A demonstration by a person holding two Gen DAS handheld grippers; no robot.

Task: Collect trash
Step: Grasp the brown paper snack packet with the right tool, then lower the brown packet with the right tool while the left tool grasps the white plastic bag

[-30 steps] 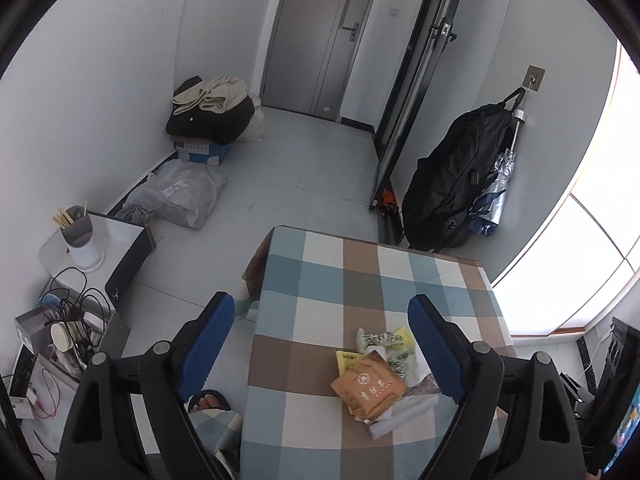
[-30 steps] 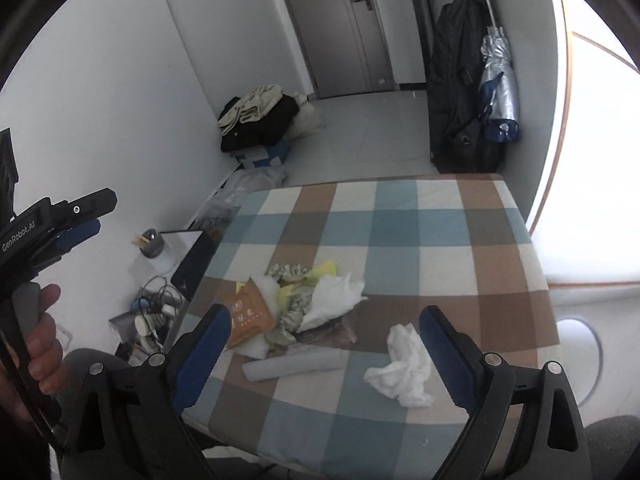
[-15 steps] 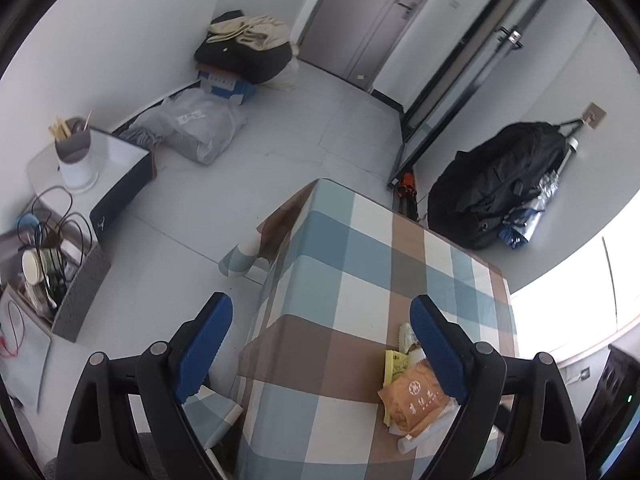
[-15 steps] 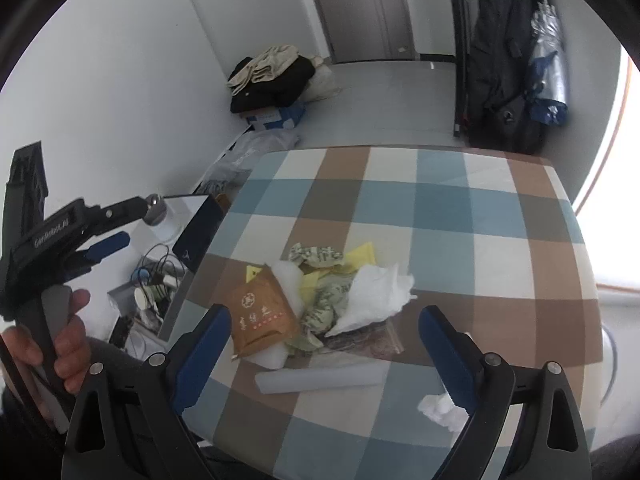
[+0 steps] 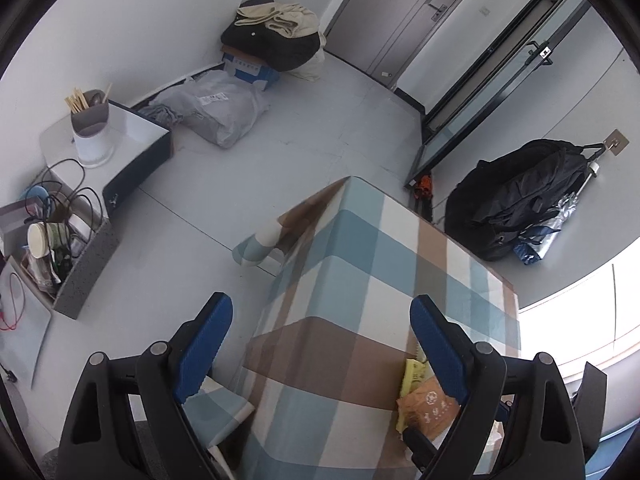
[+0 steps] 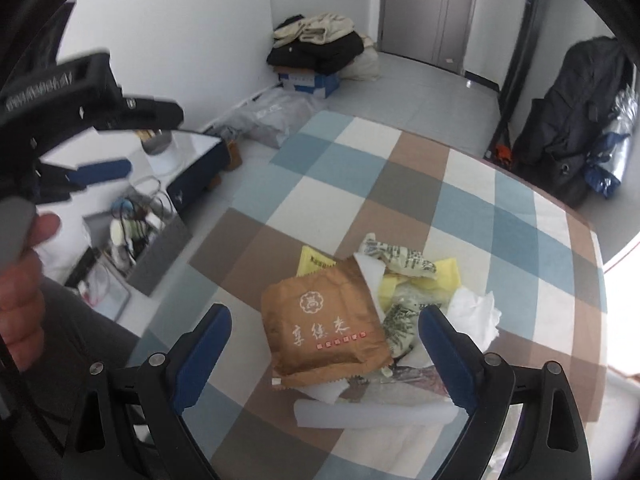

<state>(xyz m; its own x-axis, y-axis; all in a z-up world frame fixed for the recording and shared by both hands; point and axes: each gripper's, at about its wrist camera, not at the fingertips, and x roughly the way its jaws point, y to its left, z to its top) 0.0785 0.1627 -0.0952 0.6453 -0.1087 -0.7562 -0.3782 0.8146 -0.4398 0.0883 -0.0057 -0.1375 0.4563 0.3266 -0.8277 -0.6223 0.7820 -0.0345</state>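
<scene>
A flat brown paper snack packet (image 6: 326, 330) is showing a round white emblem, three large white Chinese characters and a small red strip of tiny, unreadable print.

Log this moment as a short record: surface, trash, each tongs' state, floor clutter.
surface: table with checked cloth
trash: brown packet on top of a pile with yellow wrappers, white tissue, a white tube
right tongs: open, above the brown packet, holding nothing
left tongs: open, empty, over the table's edge
floor clutter: clothes pile, grey bag, black backpack
</scene>
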